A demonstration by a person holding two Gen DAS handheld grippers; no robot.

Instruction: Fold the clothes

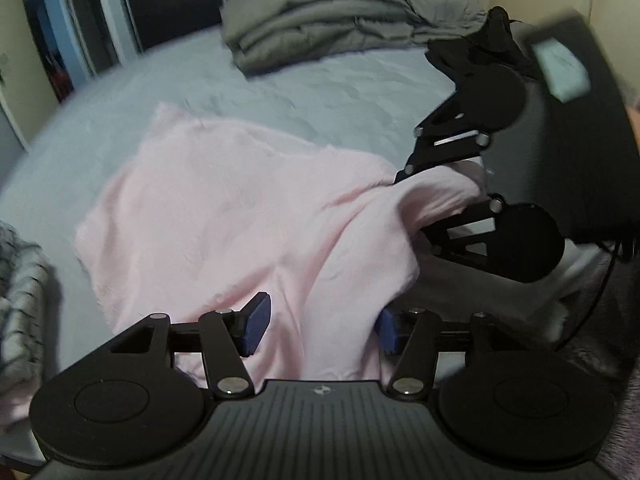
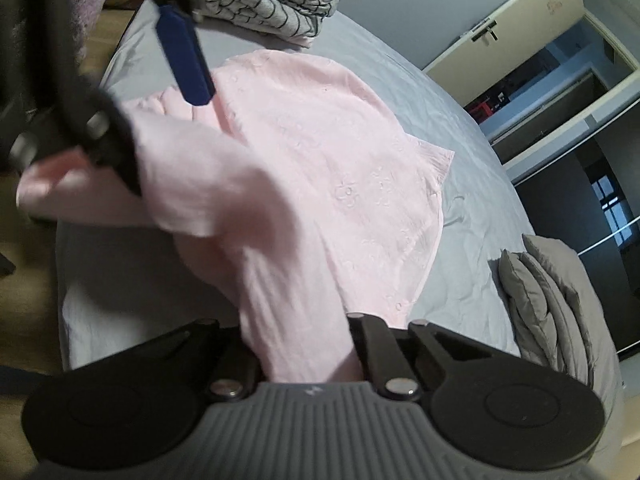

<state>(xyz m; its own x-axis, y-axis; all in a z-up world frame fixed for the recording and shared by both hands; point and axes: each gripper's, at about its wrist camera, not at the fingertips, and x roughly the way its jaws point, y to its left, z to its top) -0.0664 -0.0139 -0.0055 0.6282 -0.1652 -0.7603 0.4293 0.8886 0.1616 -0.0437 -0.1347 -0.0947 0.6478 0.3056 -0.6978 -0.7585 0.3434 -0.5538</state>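
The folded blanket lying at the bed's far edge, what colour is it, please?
Taupe grey folded blanket, clearest in the left wrist view.

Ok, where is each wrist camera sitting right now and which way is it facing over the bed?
Left wrist: sits behind the left gripper, angled down across the bed toward the folded grey duvet; its blue pads stand apart around the pink garment; the right gripper shows too.
Right wrist: sits behind the right gripper, shut on the pink garment, facing the doorway; the left gripper shows upper left.
Shared: garment, duvet, bed, patterned pile.
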